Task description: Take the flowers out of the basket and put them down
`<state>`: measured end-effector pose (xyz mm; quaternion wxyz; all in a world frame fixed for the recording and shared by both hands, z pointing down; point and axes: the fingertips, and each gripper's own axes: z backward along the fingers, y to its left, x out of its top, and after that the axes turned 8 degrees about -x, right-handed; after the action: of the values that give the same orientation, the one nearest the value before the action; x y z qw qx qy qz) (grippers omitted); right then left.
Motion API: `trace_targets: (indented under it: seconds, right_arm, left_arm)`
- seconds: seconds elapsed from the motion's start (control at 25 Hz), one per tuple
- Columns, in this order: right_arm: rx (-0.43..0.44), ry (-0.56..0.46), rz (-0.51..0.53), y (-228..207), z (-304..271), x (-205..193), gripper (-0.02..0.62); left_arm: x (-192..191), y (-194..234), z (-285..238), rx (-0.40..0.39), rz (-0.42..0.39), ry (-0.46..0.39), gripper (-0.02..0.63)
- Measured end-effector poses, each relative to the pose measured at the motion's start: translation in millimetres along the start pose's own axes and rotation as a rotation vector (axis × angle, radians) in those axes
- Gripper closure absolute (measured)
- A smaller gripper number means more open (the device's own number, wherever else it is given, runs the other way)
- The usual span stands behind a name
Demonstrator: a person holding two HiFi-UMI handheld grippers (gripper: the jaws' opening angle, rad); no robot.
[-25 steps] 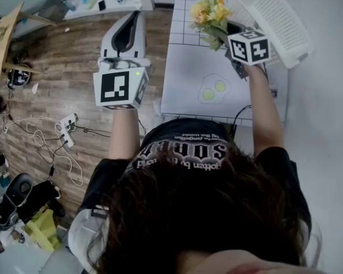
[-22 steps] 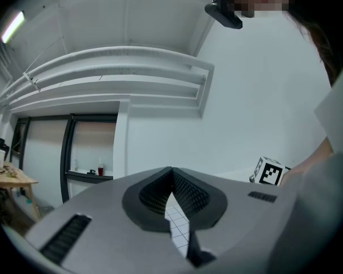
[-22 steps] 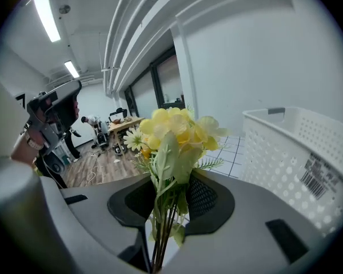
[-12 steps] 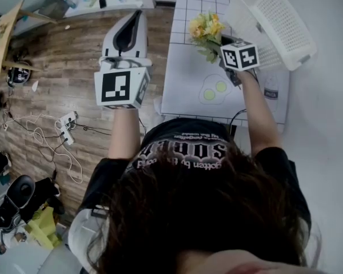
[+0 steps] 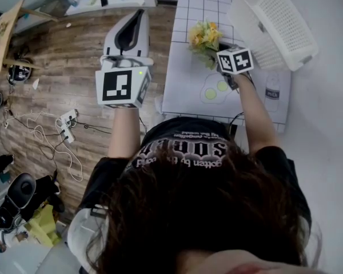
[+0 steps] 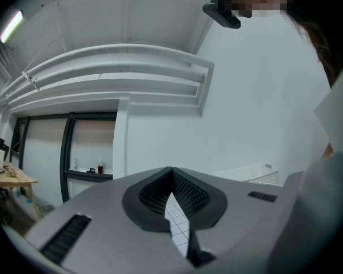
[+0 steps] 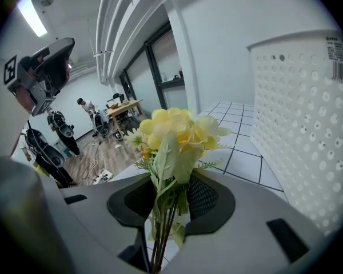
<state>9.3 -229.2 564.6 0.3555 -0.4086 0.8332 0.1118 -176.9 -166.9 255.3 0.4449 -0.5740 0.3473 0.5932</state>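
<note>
Item I log: yellow flowers [image 7: 174, 133], stems pinched in my right tool [image 7: 167, 201], above the bench [image 5: 188, 84] near its left edge, outside the white basket [image 5: 274, 21] (far right corner); left tool [image 6: 171, 178] pressed together, empty.

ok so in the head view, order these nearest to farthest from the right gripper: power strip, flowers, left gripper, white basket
1. flowers, held in the right gripper jaws.
2. white basket, just beside it on the right.
3. left gripper, out left, past the table edge.
4. power strip, far left, down on the floor.
</note>
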Motion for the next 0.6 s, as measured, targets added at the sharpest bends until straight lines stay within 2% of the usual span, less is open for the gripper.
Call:
trace_targets:
  seconds: [0.6]
  right_arm:
    - [0.021,0.046,0.032,9,-8,-20,0.412]
  left_arm:
    - [-1,-3,4,-0.004,-0.006,0.002,0.605]
